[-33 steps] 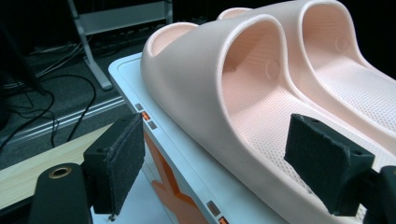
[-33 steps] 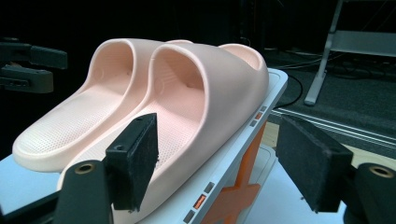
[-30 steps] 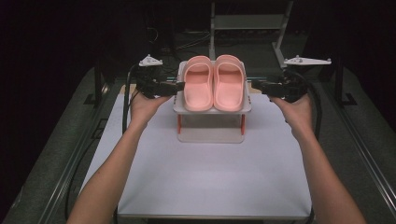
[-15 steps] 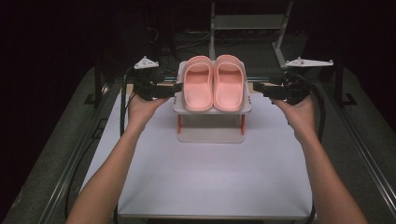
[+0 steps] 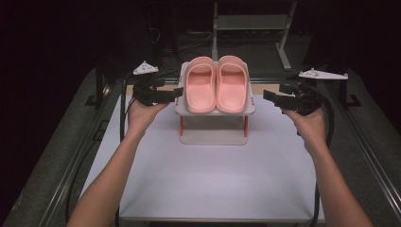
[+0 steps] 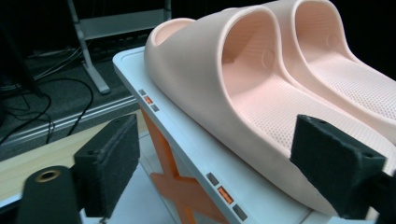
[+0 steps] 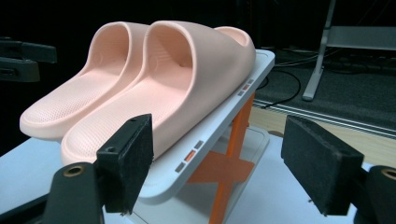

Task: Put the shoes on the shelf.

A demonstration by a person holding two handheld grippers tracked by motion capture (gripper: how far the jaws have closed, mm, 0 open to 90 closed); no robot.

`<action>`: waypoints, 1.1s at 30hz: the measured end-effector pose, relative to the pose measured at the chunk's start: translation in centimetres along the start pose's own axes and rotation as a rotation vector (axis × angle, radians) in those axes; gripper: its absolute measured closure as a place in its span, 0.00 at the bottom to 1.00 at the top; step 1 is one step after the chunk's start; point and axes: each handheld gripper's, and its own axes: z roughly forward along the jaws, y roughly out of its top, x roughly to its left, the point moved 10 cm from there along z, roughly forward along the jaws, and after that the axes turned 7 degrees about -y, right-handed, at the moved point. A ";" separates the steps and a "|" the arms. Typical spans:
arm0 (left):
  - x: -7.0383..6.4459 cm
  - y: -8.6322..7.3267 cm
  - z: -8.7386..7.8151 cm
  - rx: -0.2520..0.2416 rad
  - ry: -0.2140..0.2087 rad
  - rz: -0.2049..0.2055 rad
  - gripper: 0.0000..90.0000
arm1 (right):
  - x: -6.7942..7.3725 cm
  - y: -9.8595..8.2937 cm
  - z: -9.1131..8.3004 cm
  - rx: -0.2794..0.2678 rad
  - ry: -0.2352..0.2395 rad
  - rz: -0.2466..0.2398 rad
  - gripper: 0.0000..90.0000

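Tabletop: a pale, flat sheet that carries everything; bare in front of the rack.
Rack: a small white two-tier stand with orange cross-braces, set toward the far middle of the tabletop; its top shelf slopes a little.
Slippers: a pink pair side by side on the rack's top shelf, touching each other, toes toward the far side.
Left tongs: jaws spread, holding nothing, just beside the rack's left edge. In the left gripper view the nearer slipper lies ahead and to the right, its outer wall close to the right pad but apart from it.
Right tongs: jaws spread, empty, near the rack's right edge with a clear gap. In the right gripper view the nearer slipper sits ahead and to the left, beyond the left pad.
Step in hand: likely an approach from both sides to take the slippers off the shelf.
Doing it well: bring each set of tongs in level with the shelf, straddle the slipper's side wall or strap instead of the shelf lip, close gently since the foam will give, then lift straight up so the rack does not tip.
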 end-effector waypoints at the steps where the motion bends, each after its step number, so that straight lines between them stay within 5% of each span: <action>1: 0.0 -0.1 -0.1 -0.002 -0.004 0.000 0.16 | 0.0 0.0 0.0 0.000 0.000 0.000 0.27; 21: -0.8 -1.6 -1.0 -0.025 -0.016 0.017 0.10 | -0.9 -2.6 -1.4 -0.001 0.005 0.015 0.22; 33: -0.1 -3.0 -1.8 -0.029 0.003 0.012 0.09 | -1.0 -3.8 -2.4 -0.013 0.006 0.018 0.21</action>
